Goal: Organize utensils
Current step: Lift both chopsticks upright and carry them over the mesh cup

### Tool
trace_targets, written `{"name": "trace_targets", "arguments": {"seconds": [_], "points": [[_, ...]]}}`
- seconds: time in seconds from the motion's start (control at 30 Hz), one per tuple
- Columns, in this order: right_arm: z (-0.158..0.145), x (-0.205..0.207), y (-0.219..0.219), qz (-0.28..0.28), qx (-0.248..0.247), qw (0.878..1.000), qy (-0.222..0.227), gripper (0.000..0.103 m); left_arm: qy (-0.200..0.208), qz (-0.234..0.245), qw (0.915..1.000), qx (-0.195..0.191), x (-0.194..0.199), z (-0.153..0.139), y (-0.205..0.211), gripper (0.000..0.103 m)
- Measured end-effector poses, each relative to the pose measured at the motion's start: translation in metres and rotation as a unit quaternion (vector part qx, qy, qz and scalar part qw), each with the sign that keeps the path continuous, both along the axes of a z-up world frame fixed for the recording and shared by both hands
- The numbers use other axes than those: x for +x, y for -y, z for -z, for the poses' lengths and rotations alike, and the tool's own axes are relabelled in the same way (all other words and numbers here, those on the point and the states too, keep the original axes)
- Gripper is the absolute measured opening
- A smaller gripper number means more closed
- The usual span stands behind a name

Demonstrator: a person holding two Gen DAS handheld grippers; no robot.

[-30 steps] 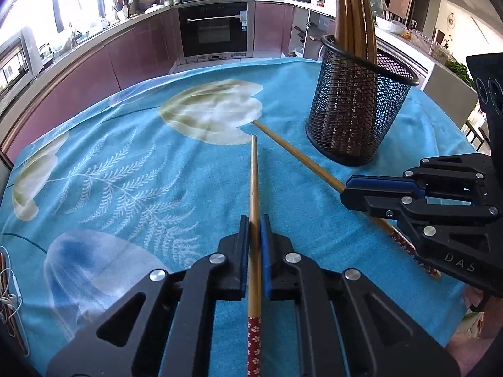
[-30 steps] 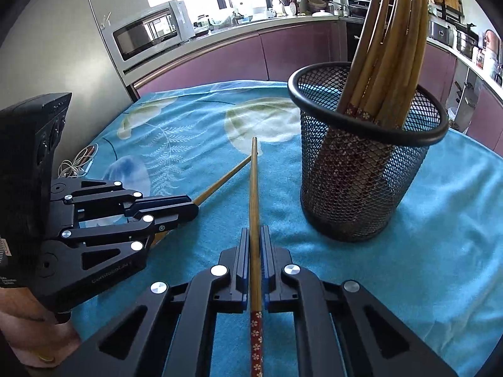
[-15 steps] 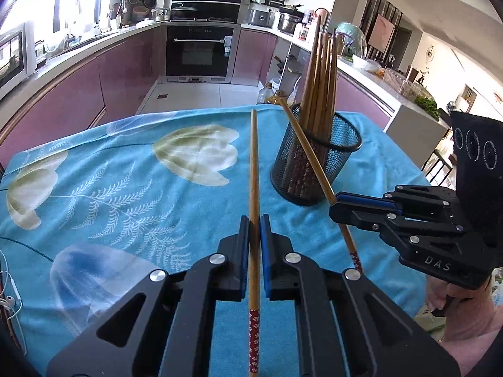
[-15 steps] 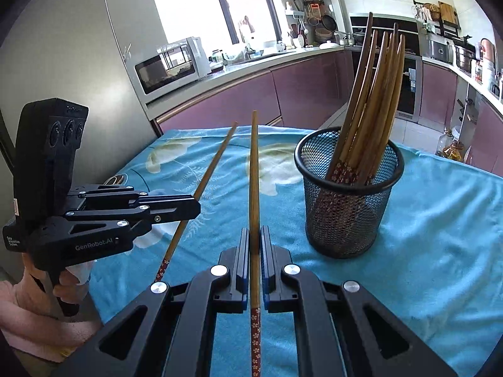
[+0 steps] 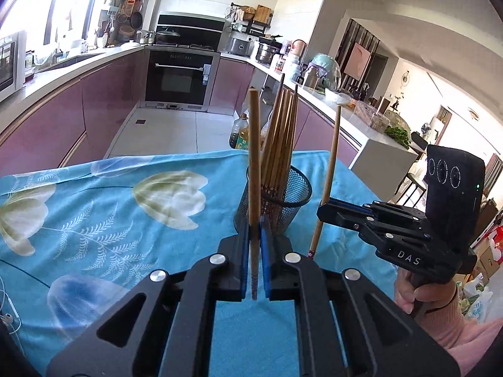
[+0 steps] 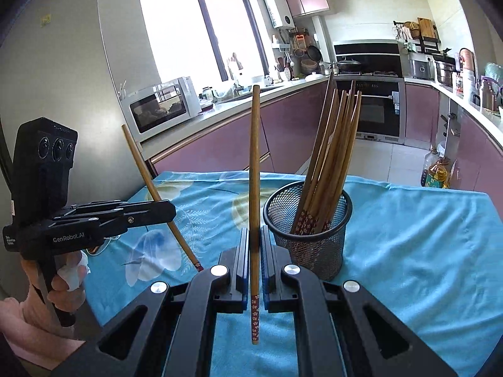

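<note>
Wooden chopstick [image 5: 254, 169] upright in each raised claw, seemingly clamped.

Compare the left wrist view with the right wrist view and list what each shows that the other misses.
Only the left wrist view shows the right hand-held gripper from outside, its chopstick standing tilted, plus the dining area beyond the counter.

Only the right wrist view shows the left hand-held gripper from outside, its chopstick slanted, plus the window and the whole microwave.

Both show the black mesh holder full of chopsticks, the blue floral tablecloth and the oven.
</note>
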State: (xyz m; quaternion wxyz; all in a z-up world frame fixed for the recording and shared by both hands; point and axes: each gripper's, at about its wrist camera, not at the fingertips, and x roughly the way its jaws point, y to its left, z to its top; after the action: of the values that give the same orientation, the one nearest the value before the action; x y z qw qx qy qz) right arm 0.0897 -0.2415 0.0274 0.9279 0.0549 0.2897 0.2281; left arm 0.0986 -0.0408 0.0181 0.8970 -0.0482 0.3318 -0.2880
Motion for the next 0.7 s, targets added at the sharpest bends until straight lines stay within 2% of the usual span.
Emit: {"name": "trace_targets", "arguments": {"seconds": [0.4,0.7], "points": [[-0.034,0.008,0.017,0.023,0.009,0.998,0.049,0.006,0.024,0.006,0.9993,-0.029,0.016,-0.032,0.01,0.007],[-0.051,0.023,0.022,0.028,0.018,0.997,0.067,0.006,0.056,0.009,0.9979,-0.032,0.021,-0.061,0.019,0.007]]}}
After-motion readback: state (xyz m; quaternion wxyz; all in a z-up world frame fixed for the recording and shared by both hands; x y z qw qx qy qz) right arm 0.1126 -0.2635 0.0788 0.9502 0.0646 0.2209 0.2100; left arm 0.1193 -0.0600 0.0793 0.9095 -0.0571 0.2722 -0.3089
